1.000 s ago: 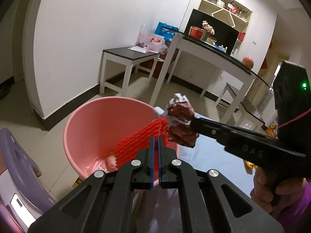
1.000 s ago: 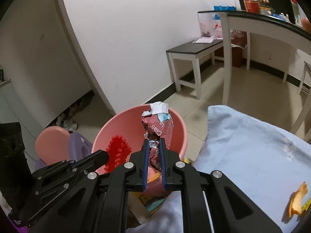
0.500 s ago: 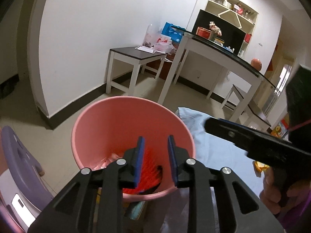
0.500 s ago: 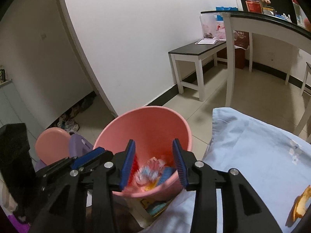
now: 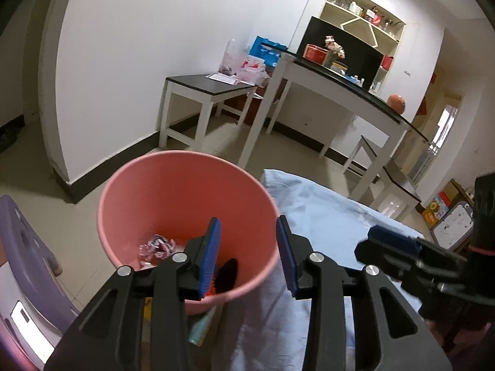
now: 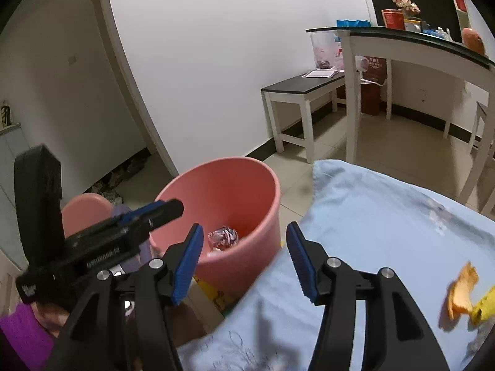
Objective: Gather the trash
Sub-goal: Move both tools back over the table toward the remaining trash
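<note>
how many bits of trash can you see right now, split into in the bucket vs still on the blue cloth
In the pink bucket: 2, a crumpled wrapper and a red net.
On the blue cloth: 2, an orange peel and a yellow scrap.
Total: 4

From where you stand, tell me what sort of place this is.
Probably a room in a home: a black-topped white dining table with matching benches, a recessed wall shelf of jars, and a pink plastic trash bin on a tiled floor.

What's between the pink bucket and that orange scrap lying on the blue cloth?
Only bare blue cloth lies between the pink bucket and the orange scrap, seen in the right wrist view.
</note>
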The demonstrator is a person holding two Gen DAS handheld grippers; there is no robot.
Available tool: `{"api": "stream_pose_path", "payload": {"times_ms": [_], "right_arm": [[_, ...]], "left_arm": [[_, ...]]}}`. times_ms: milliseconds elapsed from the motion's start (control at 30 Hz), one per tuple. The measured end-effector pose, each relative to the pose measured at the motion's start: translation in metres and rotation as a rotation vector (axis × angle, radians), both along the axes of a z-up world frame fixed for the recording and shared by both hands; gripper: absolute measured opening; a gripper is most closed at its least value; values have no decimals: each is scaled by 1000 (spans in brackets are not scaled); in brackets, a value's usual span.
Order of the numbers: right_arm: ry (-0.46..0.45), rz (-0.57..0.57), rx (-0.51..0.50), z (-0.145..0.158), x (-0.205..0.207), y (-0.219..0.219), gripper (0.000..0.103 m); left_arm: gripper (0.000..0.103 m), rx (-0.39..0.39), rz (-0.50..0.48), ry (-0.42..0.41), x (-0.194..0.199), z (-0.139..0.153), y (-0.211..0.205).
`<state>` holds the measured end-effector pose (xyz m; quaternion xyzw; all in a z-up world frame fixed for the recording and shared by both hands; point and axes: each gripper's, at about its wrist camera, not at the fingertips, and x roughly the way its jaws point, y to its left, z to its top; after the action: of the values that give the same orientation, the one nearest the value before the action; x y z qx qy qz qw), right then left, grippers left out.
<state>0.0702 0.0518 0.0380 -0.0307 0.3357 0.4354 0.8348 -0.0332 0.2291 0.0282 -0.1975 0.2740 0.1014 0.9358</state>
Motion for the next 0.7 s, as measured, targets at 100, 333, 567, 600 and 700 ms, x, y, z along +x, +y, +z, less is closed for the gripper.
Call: {"api": "stream_pose_path", "payload": {"times_ms": [100, 333, 567, 600, 700], "right_arm": [[-8, -34, -7, -1, -5, -22, 58], [17, -182, -49, -16, -8, -90, 60], [20, -347, -92, -27, -6, -164, 60], [12, -379, -96, -26, -5, -178, 60], [25, -452, -81, -27, 1, -214, 59]], "left_arm": [[37, 23, -20, -9, -1, 5, -16], [37, 31, -136, -2, 12, 7, -63], [37, 61, -267, 14, 34, 6, -119], [37, 55, -280, 17, 38, 5, -124], [37, 47, -349, 45, 55, 0, -146]]}}
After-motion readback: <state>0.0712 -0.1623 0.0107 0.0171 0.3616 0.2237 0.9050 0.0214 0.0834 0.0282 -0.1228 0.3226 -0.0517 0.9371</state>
